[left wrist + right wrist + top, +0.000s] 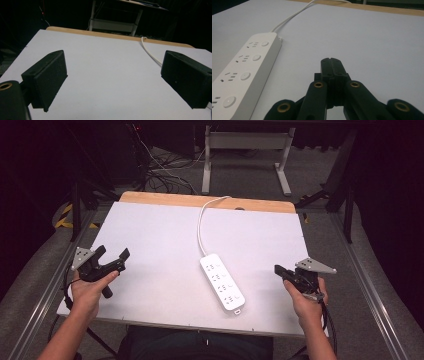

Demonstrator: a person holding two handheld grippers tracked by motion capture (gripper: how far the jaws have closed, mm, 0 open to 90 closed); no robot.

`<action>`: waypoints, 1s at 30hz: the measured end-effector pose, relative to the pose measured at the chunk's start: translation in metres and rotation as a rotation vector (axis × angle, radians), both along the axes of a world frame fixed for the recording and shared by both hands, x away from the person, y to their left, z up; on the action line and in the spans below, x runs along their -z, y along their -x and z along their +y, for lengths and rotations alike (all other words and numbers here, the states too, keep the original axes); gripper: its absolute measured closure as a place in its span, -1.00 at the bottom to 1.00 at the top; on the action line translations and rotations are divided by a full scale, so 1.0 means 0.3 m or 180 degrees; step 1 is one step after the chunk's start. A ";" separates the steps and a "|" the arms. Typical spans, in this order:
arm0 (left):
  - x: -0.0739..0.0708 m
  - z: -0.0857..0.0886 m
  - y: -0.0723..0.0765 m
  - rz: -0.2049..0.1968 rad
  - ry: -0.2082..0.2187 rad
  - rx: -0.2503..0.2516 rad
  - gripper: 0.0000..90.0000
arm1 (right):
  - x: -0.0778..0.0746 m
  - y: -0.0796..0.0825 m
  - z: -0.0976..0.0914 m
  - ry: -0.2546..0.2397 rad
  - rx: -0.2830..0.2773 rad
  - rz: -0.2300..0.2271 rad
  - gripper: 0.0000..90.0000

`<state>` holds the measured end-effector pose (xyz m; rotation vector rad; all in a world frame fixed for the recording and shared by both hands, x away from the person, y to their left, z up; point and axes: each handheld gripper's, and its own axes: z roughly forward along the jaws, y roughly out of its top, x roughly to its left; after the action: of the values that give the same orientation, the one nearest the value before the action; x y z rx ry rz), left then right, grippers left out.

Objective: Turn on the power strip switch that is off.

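A white power strip (222, 281) with several sockets and round buttons lies on the white table top (155, 235), a little right of centre; the right gripper view has the power strip (242, 75) at its left. Its white cord (201, 222) runs back over the far wooden edge; the cord (150, 51) also crosses the left gripper view. My left gripper (114, 254) rests at the table's left side in a hand, jaws wide apart, nothing between its pads (50, 80). At the right side, my right gripper (278, 269) is shut and empty, its pads (330, 66) pressed together, pointing left toward the strip.
A wooden strip (210, 201) borders the table's far edge. Behind it stand a grey metal frame (245, 150) and tangled cables (160, 175) on the floor. Metal rails (365, 285) run along both sides of the table.
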<state>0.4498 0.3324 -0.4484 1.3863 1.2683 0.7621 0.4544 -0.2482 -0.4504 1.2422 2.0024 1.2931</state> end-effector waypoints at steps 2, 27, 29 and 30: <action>0.001 -0.001 -0.001 -0.0003 0.0002 -0.0001 -0.84 | -0.002 -0.004 0.001 -0.0010 -0.0013 0.0001 1.00; 0.004 0.000 0.000 0.0023 0.0003 0.0008 -0.84 | -0.045 -0.036 0.056 0.0019 -0.0190 -0.0088 1.00; 0.004 0.001 0.000 0.0026 0.0001 0.0008 -0.84 | -0.051 -0.038 0.065 0.0021 -0.0200 -0.0095 1.00; 0.004 0.001 0.000 0.0025 0.0000 0.0009 -0.84 | -0.053 -0.039 0.069 0.0024 -0.0213 -0.0101 1.00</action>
<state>0.4497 0.3325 -0.4495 1.3921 1.2722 0.7554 0.4660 -0.2275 -0.4346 1.1533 2.0404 1.3270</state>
